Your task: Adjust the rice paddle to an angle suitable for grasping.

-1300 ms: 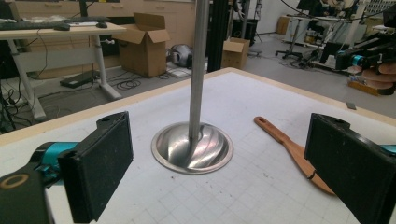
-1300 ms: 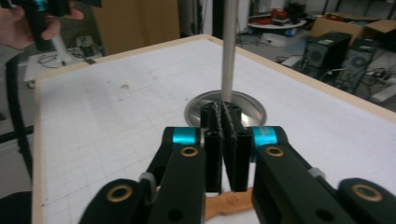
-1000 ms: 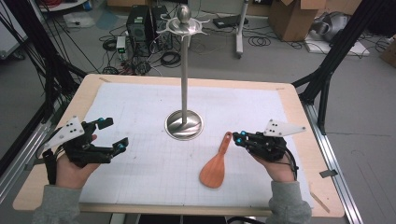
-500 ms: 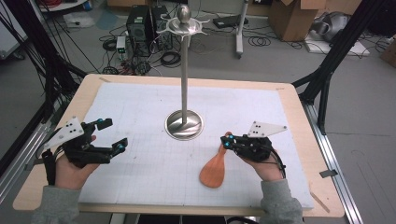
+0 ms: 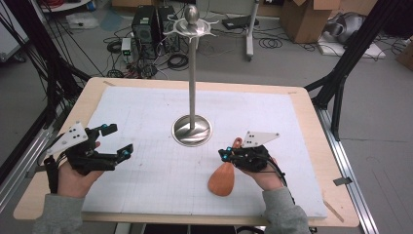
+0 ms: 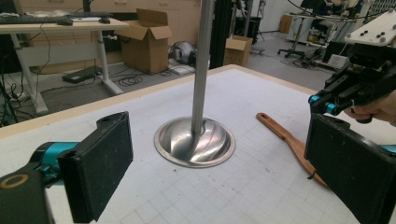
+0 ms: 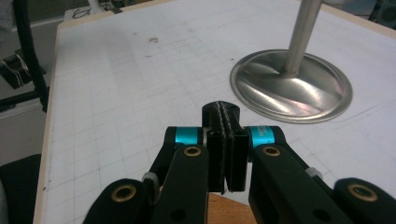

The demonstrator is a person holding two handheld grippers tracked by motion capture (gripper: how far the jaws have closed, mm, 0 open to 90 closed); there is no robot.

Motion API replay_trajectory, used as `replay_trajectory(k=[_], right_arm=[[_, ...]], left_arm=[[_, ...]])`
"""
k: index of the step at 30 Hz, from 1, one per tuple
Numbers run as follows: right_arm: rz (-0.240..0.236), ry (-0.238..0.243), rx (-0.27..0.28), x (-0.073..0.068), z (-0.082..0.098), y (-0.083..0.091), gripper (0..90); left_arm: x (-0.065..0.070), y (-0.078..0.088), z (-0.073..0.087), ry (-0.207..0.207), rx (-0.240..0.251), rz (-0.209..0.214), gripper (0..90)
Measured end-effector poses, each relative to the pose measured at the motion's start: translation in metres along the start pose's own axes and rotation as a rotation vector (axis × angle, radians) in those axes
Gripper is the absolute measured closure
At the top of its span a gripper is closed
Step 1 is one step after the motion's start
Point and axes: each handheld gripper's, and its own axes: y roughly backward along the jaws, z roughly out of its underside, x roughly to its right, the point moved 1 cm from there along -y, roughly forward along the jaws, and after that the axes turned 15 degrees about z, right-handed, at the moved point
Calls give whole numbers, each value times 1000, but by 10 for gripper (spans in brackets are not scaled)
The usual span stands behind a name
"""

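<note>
A wooden spatula (image 5: 222, 181) lies on the white grid mat (image 5: 146, 122), blade toward me, handle end near the stand's base. My right gripper (image 5: 225, 155) is shut with nothing between its jaws and sits over the spatula's neck. In the right gripper view its pads (image 7: 224, 140) press flat together, and wood (image 7: 223, 207) shows just beneath them. My left gripper (image 5: 117, 141) is open at the mat's left side, well away from the spatula. The left gripper view has its wide-apart pads (image 6: 100, 163) framing the spatula handle (image 6: 280, 133) and the right gripper (image 6: 348, 91).
A tall metal stand (image 5: 193, 87) with a round base (image 5: 192, 131) and hooked top (image 5: 191, 27) rises mid-table. The base also appears in both gripper views (image 6: 195, 142) (image 7: 292, 86). Cardboard boxes, cables and computers lie on the floor beyond the wooden table (image 5: 311, 146).
My right gripper has moved left, from beside the spatula's handle to over its neck. The left gripper and the spatula have stayed where they were.
</note>
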Motion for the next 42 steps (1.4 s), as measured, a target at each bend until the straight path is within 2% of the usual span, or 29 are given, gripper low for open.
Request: replay_trajectory(k=[10, 15, 30, 40, 42], right_arm=[[-21, 13, -61, -9, 4, -17, 891], [-27, 13, -62, -11, 7, -22, 891], [-58, 27, -112, -20, 15, -38, 890], [-80, 56, -165, -28, 20, -49, 891], [-82, 48, -173, -29, 21, -50, 890]], left_arm=[[0, -1, 0, -1, -3, -2, 83], [0, 0, 0, -1, -1, -4, 83], [-1, 0, 1, 4, -5, -5, 83], [-1, 0, 1, 6, -6, -7, 83], [-1, 0, 1, 6, -6, -7, 83]])
